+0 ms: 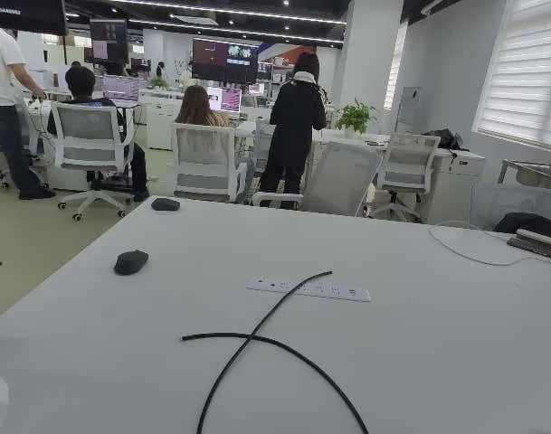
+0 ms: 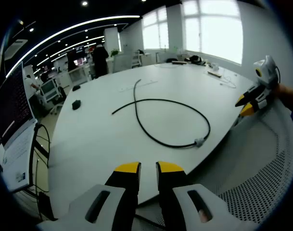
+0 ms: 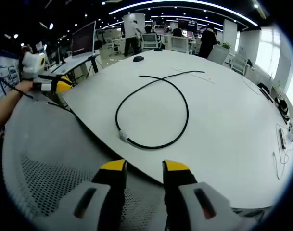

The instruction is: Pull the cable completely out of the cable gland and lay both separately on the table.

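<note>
Small pale cable gland (image 2: 199,142) threaded on looped thin black cable (image 1: 248,339), white bench (image 1: 438,362) edge just beside gland | left gripper (image 2: 148,168) jaws slightly parted, right gripper (image 3: 144,166) jaws spread, both empty, well short of gland | risk: dragging gland off bench by tugging cable alone; snagging loop.

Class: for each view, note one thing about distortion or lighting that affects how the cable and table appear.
Head view: lines stay straight, the black cable crisp on the white table. Left gripper view: fisheye bows the table edge, windows blown out. Right gripper view: same bowing, ceiling light strips curve, cable gland small yet discernible.
</note>
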A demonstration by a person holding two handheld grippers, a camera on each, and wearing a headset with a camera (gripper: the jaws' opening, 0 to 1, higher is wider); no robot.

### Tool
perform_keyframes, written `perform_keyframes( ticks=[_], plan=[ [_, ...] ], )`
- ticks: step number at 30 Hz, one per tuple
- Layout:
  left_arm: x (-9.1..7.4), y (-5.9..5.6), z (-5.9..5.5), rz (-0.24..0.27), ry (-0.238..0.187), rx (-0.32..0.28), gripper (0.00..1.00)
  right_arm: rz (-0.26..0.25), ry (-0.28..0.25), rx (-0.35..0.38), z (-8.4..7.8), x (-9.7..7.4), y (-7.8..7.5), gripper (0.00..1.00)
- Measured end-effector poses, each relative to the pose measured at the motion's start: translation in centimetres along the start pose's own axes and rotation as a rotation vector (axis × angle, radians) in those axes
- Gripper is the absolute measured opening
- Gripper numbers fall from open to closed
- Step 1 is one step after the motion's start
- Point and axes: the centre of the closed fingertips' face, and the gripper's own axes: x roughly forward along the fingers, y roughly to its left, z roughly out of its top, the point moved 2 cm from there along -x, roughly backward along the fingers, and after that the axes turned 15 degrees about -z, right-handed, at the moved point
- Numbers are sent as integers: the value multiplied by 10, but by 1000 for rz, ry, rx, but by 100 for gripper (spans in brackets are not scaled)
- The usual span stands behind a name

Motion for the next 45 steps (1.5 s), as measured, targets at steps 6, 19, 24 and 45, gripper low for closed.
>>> perform_keyframes(
  ticks=[6, 19, 24, 45],
  plan=[
    [-1, 1, 1, 10, -4, -1, 20, 1, -2, 3, 0, 0, 0, 29],
    [-4, 5, 4, 38, -27, 8, 18, 29, 15, -7, -1, 1, 4, 27],
    [-4, 5, 5, 38, -28, 11, 17, 35, 18, -6, -2, 1, 5, 27],
    [-4, 5, 4, 47, -17, 5, 14, 50, 21, -2, -3, 1, 6, 24]
  ],
)
